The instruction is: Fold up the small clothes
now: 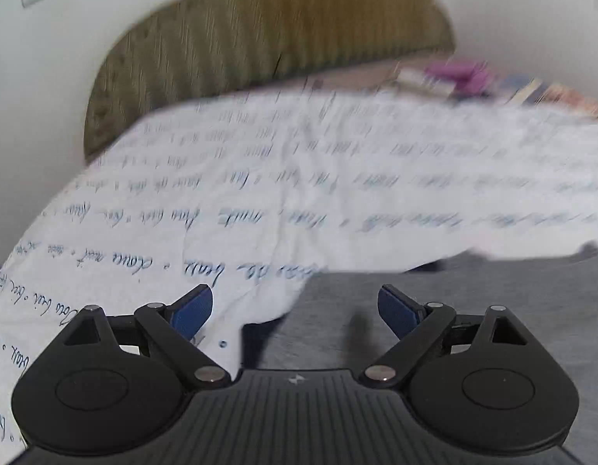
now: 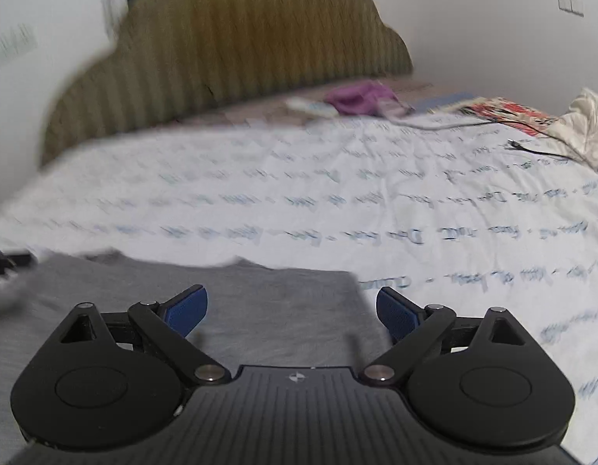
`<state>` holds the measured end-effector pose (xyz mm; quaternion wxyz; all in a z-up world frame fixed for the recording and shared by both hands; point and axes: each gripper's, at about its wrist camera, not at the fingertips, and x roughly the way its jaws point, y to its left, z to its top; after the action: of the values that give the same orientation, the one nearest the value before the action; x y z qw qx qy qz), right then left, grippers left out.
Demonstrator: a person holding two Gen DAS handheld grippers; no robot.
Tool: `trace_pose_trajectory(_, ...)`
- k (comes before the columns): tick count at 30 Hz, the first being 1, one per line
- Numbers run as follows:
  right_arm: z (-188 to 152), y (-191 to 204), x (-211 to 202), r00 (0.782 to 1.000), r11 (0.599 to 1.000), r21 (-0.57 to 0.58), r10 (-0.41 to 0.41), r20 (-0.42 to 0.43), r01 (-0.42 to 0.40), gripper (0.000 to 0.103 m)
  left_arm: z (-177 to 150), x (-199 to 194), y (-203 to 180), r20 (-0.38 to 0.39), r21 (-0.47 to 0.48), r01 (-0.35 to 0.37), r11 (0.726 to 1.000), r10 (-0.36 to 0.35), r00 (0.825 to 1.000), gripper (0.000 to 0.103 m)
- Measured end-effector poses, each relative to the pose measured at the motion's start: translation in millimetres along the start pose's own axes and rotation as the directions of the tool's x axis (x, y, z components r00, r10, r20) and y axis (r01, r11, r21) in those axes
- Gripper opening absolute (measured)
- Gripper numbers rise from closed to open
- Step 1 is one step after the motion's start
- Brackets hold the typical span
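**Both grippers hanging released over the grey garment on the bed**

The grey garment point(image 2: 237, 302) is lying flat on the bed, on a white sheet point(image 2: 337, 201) printed with lines of blue script. In the right wrist view its far edge and right-hand corner are showing, and the right gripper point(image 2: 291, 312) is hovering over that corner with its jaws spread wide and nothing between the blue pads. In the left wrist view the left gripper point(image 1: 295, 310) is sitting over the other side, where the garment's edge is meeting a rumpled ridge of sheet; its jaws are likewise released and gripping nothing. Both views are smeared, so the fine state of the cloth's edges is hard to read.

The likely trouble lies in the next pinch. On the left, the sheet is bunching right against the garment, so a pad closing there could be catching bedsheet along with, or instead of, the grey cloth, dragging the bedding into the fold. On the right, the corner is lying thin and flat; a grasp coming in too shallow could be sliding off it, leaving one side lifted alone and the fold skewed. Clutter near the olive headboard point(image 2: 237, 50), including a purple cloth point(image 2: 357, 100), is staying well apart from the work.
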<state>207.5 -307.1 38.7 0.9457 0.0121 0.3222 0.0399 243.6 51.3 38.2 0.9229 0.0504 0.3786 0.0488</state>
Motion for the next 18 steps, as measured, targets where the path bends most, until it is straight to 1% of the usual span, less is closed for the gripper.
trace_pose_trajectory(1,0.7,-1.4,9.8,0.999,1.0,-0.007,-0.026,-0.032,0.025,0.094,0.6,8.3,0.3,-0.03,0.003,0.013,1.0,-0.013,0.999,0.083)
trace_pose_trajectory(2,0.1,-2.4,18.0,0.998,0.999,-0.01,-0.037,-0.052,0.036,0.094,0.1,14.9,-1.3,-0.047,0.02,0.035,0.999,-0.035,0.998,0.063)
trace_pose_trajectory(3,-3.3,-1.8,23.9,0.997,0.999,-0.02,-0.037,-0.063,0.036,0.095,-0.3,20.0,-3.2,-0.056,0.038,0.051,0.998,-0.049,0.997,0.054)
trace_pose_trajectory(4,-8.6,0.0,30.8,0.996,0.999,-0.038,-0.038,-0.078,0.035,0.096,-0.6,22.6,-4.1,-0.05,0.043,0.055,0.998,-0.053,0.997,0.051)
trace_pose_trajectory(5,-15.6,1.7,37.6,0.995,0.998,-0.056,-0.047,-0.093,0.042,0.097,0.6,23.9,-5.5,-0.05,0.052,0.064,0.997,-0.062,0.997,0.043)
trace_pose_trajectory(6,-24.0,1.7,42.3,0.995,0.998,-0.052,-0.05,-0.089,0.046,0.101,2.7,24.4,-6.3,-0.054,0.055,0.071,0.996,-0.068,0.996,0.04)
trace_pose_trajectory(7,-32.1,-1.1,43.1,0.998,0.999,-0.021,-0.039,-0.056,0.038,0.102,5.1,24.5,-6.5,-0.053,0.056,0.07,0.996,-0.067,0.996,0.038)
trace_pose_trajectory(8,-37.8,-4.7,42.8,0.999,1.0,0.015,-0.022,-0.032,0.023,0.101,6.7,23.5,-6.4,-0.048,0.06,0.073,0.996,-0.07,0.996,0.026)
trace_pose_trajectory(9,-38.3,-8.0,42.1,1.0,0.999,0.04,-0.011,-0.025,0.012,0.101,8.4,23.1,-6.4,-0.047,0.066,0.079,0.995,-0.076,0.996,0.011)
trace_pose_trajectory(10,-38.7,-9.2,40.7,1.0,0.999,0.049,-0.006,-0.02,0.007,0.101,9.6,22.6,-6.5,-0.048,0.067,0.079,0.995,-0.076,0.996,0.007)
trace_pose_trajectory(11,-38.9,-9.3,40.8,1.0,0.999,0.046,-0.005,-0.019,0.006,0.101,10.0,20.5,-8.5,-0.048,0.075,0.085,0.994,-0.082,0.995,0.005)
trace_pose_trajectory(13,-39.0,-8.6,40.9,1.0,0.999,0.044,-0.006,-0.017,0.006,0.101,8.3,17.8,-10.6,-0.028,0.094,0.086,0.992,-0.084,0.996,0.004)
trace_pose_trajectory(15,-39.3,-8.5,40.2,1.0,0.999,0.046,-0.006,-0.014,0.006,0.101,10.9,13.1,-4.3,0.0,0.07,0.101,0.992,-0.101,0.995,0.004)
trace_pose_trajectory(17,-39.7,-9.0,39.9,1.0,0.999,0.049,-0.003,-0.011,0.004,0.101,13.2,9.8,1.4,0.03,0.054,0.084,0.995,-0.086,0.996,0.004)
trace_pose_trajectory(18,-39.8,-9.2,39.7,1.0,0.999,0.052,-0.002,-0.01,0.002,0.101,12.9,13.0,4.1,0.024,0.051,0.072,0.996,-0.073,0.997,0.004)
